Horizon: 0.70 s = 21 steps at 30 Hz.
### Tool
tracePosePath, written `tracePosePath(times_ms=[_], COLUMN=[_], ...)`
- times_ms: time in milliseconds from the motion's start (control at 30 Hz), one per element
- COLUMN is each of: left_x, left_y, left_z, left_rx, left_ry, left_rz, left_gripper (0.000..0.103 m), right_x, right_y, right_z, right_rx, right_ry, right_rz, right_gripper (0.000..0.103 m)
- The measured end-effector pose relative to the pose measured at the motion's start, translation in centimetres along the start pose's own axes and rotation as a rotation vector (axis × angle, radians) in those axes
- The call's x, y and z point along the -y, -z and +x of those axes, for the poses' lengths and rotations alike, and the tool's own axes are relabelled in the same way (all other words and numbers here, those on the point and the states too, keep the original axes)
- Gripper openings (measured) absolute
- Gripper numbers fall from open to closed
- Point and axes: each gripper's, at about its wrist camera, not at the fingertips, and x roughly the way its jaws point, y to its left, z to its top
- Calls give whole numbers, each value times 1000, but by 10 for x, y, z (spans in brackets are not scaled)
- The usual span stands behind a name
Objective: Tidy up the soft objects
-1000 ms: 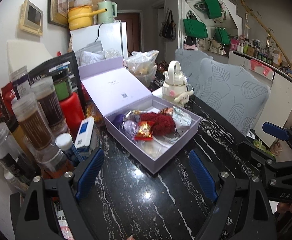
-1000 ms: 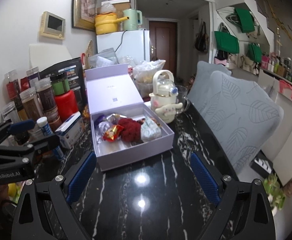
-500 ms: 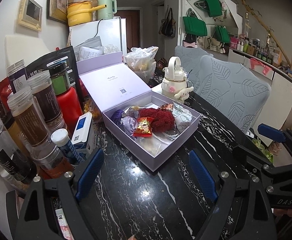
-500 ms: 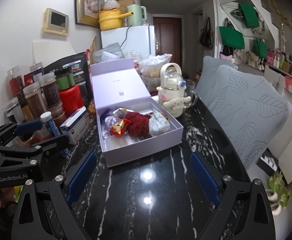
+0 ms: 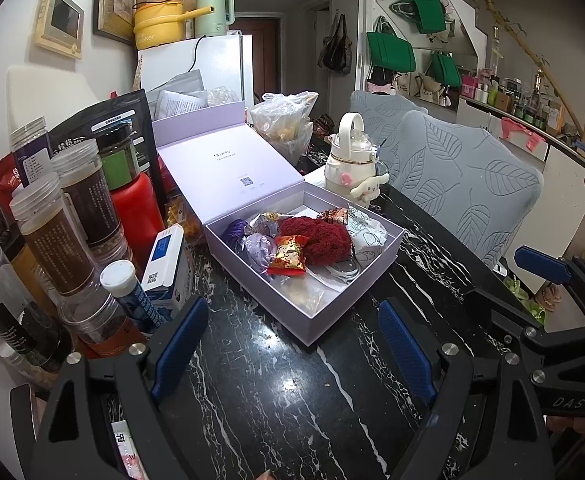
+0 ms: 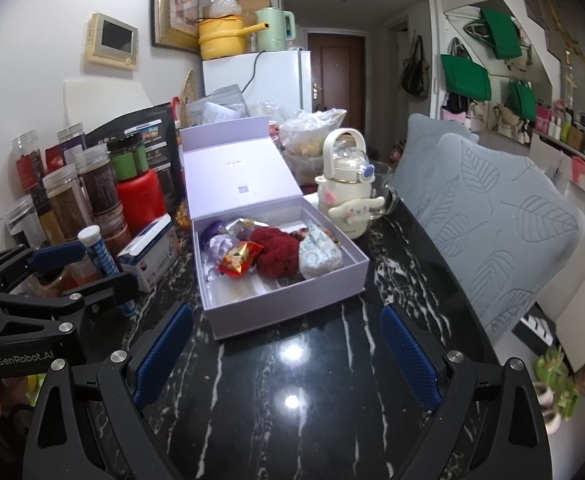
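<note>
Both grippers empty, fingers spread wide. Left gripper point(image 5: 288, 344) and right gripper point(image 6: 288, 356) hang low over the black marble table point(image 6: 292, 420), side by side, both aimed at the lilac box point(image 5: 308, 316), which sits straight ahead of each w/ lid flipped back away from them. Soft stuff is already inside, bunched at the far half: red fluffy scrunchie point(image 5: 320, 238) mid, red snack packet point(image 5: 289, 258) on its near-left, purple wrapped bits point(image 5: 252, 244) further left, pale patterned pouch point(image 5: 366, 232) on the right; near end of the box is mostly bare. Nothing soft loose on the table betw. grippers and box, as far as I can see. Step: can't settle it. This fits items packed and lid left to shut, or items waiting to be lifted out and sorted. Either way, any next reach goes fwd, over the box's near wall.
</note>
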Motion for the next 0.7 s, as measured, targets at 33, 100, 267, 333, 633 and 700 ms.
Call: tracePosePath(times_ms=[33,100,267,333,633,700], left_x=[0,1,1,3,1,1], left_y=[0,0,0,0,0,0], left_z=[1,2,3,4,5,4], left_rx=[-2,-5,-8,-11,-17,-17], left_ry=[-1,0,1,3,16,18], left_rz=[0,0,1,3,0,-1], left_gripper=[88,88,88,88,88,88], right_x=[1,1,2,3,5,4], right_y=[0,0,0,1,1,1], right_z=[1,2,2,3,3,3], right_rx=[-1,-4,-4,-6,-10,-8], right_ry=[0,1,3,7,11,12], right_rz=[1,1,2,3,3,1], right_gripper=[96,96,96,96,96,96])
